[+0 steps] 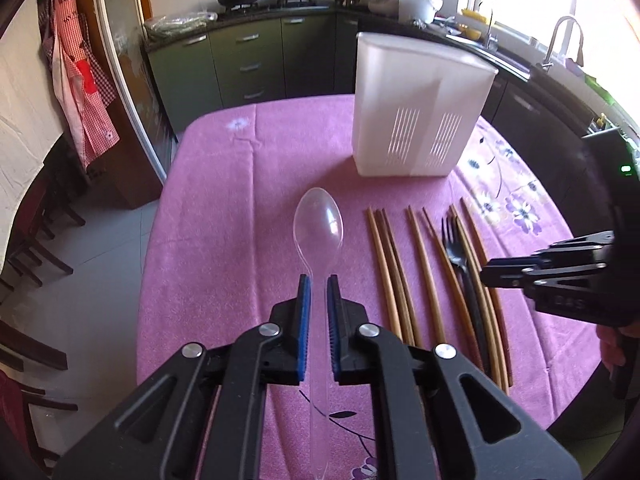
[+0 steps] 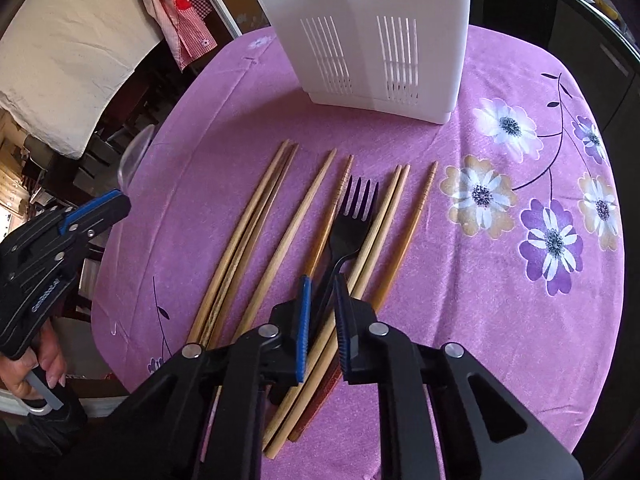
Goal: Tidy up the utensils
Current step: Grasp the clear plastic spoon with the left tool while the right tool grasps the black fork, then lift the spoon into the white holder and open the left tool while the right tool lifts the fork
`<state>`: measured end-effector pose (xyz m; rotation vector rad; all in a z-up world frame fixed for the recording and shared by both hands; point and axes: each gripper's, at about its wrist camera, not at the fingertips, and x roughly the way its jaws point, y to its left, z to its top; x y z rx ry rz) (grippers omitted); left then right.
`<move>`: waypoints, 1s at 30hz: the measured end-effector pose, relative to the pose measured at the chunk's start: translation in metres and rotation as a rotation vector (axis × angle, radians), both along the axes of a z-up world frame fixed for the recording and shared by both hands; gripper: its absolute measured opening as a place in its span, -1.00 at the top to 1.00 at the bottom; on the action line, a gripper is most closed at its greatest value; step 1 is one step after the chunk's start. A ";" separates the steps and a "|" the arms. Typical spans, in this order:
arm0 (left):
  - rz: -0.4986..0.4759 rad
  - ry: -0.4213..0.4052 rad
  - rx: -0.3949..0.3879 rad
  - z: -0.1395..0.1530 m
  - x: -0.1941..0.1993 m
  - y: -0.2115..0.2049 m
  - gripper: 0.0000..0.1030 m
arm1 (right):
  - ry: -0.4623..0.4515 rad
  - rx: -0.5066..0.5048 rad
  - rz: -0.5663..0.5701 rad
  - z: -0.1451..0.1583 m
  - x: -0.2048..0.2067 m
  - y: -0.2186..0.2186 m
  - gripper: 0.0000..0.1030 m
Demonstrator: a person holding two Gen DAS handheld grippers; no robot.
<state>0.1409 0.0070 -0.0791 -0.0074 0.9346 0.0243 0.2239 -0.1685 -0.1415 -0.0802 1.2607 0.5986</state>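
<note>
Left gripper (image 1: 319, 280): jaws closing on the clear plastic spoon (image 1: 319, 220), holding its handle above the pink tablecloth (image 1: 224, 208).
Right gripper (image 2: 323, 280): jaws clamping the black fork (image 2: 352, 220) handle among the wooden chopsticks (image 2: 248, 232).
White utensil holder (image 1: 416, 108): standing upright behind both.

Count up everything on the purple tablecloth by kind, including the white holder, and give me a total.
Clear spoon: 1
Black fork: 1
Wooden chopsticks: 8, as best I can tell, since some overlap
White holder: 1
Total: 11
</note>
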 end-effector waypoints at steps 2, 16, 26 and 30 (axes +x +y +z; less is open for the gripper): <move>-0.007 -0.019 -0.011 0.005 -0.003 0.001 0.84 | 0.010 -0.025 0.001 -0.003 0.002 0.006 0.81; -0.010 -0.159 -0.043 0.032 -0.018 0.004 0.84 | 0.057 -0.170 -0.022 -0.023 0.014 0.038 0.74; -0.046 -0.199 -0.054 0.046 -0.016 -0.006 0.84 | 0.000 -0.156 -0.024 -0.024 0.005 0.052 0.79; -0.043 -0.272 -0.072 0.069 -0.006 -0.004 0.84 | -0.049 0.005 -0.052 -0.002 -0.001 0.035 0.82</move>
